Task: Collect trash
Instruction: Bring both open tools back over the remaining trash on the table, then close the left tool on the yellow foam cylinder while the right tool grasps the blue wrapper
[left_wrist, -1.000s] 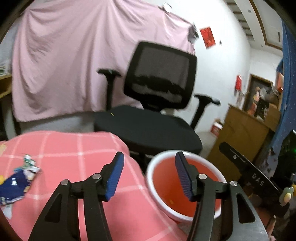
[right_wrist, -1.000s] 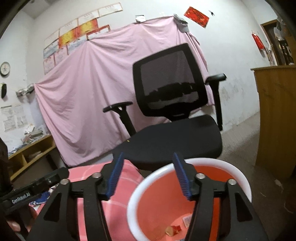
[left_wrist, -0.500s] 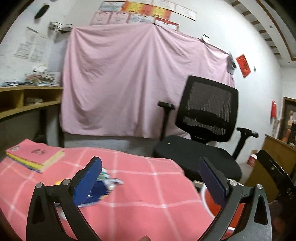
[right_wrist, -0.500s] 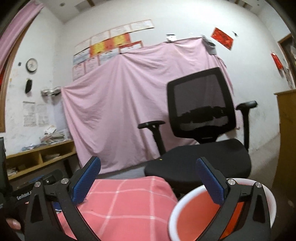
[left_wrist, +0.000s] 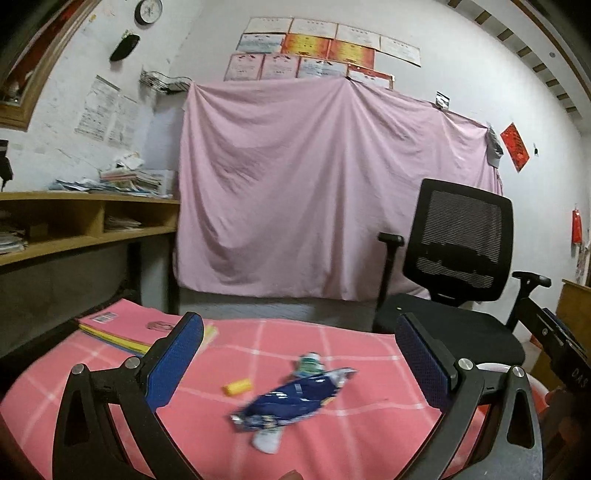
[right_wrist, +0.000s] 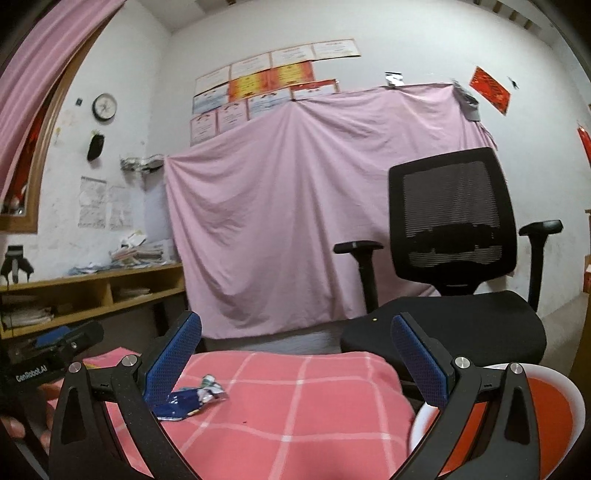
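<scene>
On the pink checked cloth lies a blue wrapper, beside a yellow scrap. Left gripper and right gripper both gape wide, empty. Bin stands right.

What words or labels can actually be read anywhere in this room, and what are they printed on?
"GenRobot.AI": on the left gripper body, seen from the right wrist view.
"DAS": on the right gripper body, cut off at the frame edge.
Wall certificates, paper notices, blue wrapper, pink book label: too small or blurred to read.
</scene>
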